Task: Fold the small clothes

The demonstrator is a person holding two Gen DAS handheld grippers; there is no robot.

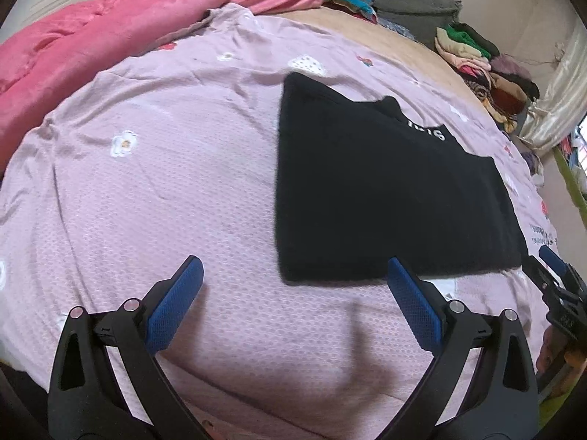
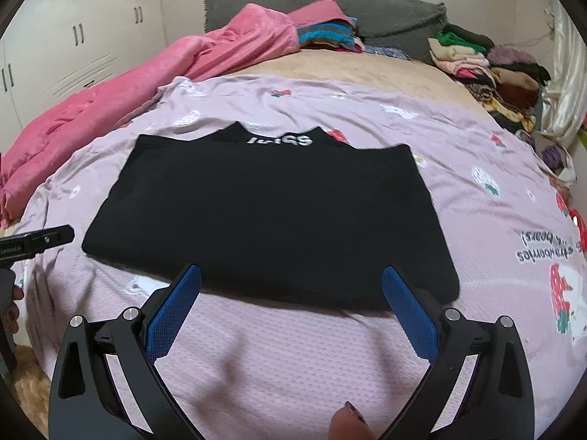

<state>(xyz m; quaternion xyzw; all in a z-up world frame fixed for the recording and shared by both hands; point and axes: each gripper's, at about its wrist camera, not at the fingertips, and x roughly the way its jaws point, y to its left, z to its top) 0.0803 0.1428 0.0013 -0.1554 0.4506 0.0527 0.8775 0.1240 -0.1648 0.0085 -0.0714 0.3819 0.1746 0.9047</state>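
Note:
A black garment point(image 2: 264, 216) with white lettering at its far edge lies flat, folded into a rectangle, on a pink patterned sheet point(image 2: 293, 348). It also shows in the left wrist view point(image 1: 381, 198), to the right of centre. My left gripper point(image 1: 293, 275) is open and empty, just short of the garment's near left corner. My right gripper point(image 2: 291, 282) is open and empty, its fingertips point(image 2: 189, 278) at the garment's near edge. The right gripper shows at the right edge of the left wrist view point(image 1: 557, 267); the left gripper shows at the left edge of the right wrist view point(image 2: 36, 240).
A pink blanket point(image 2: 110, 110) is bunched along the left of the bed. Stacks of folded clothes point(image 2: 488, 73) sit at the far right, more clothes point(image 2: 326, 35) and a grey pillow point(image 2: 396, 18) at the head. White wardrobes point(image 2: 73, 36) stand on the left.

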